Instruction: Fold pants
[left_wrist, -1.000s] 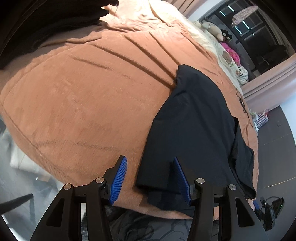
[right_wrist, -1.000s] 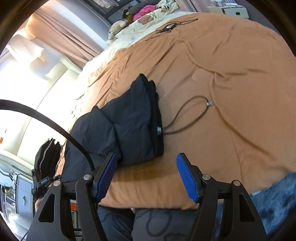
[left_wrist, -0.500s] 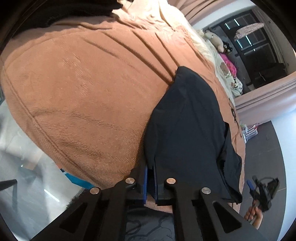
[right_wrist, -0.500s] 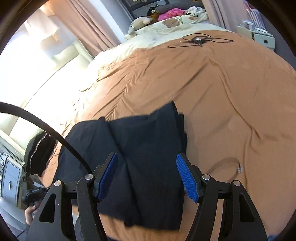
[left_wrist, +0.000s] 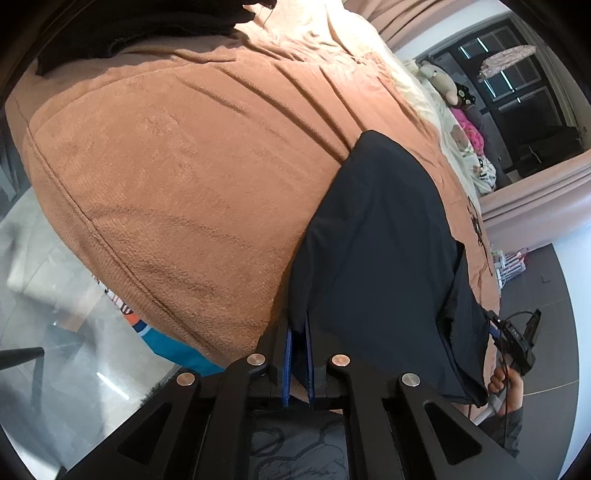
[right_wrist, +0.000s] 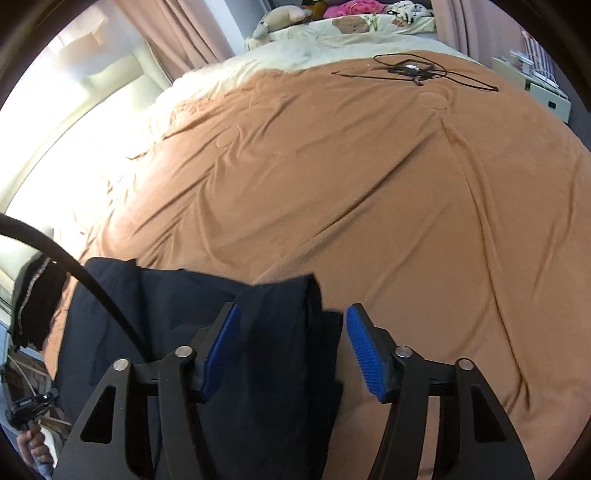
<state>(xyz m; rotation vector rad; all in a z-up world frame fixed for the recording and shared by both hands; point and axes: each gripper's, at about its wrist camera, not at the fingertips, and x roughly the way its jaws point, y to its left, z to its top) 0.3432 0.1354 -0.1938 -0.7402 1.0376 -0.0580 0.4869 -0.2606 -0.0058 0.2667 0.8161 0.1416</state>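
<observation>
Dark navy pants (left_wrist: 384, 258) lie folded on an orange-brown blanket (left_wrist: 177, 177) near the bed's front edge. My left gripper (left_wrist: 298, 354) is shut on the near left corner of the pants, with the cloth pinched between its blue pads. In the right wrist view the pants (right_wrist: 207, 332) fill the lower left, and their right edge lies between the blue pads of my right gripper (right_wrist: 291, 347). Its jaws are closing and stand apart from the cloth. The other gripper (left_wrist: 517, 343) shows at the far right of the left wrist view, held by a hand (left_wrist: 508, 387).
A black garment (left_wrist: 129, 26) lies at the bed's far left corner, also seen as a dark pile (right_wrist: 35, 295). Black cables (right_wrist: 417, 72) lie far across the blanket (right_wrist: 369, 177). Plush toys (right_wrist: 280, 18) and a cream cover sit at the head. A black cable (right_wrist: 70, 266) arcs at left.
My left gripper went from open to shut on the pants' corner. My right gripper swung left over the blanket onto the pants' right edge, and its jaws narrowed a little.
</observation>
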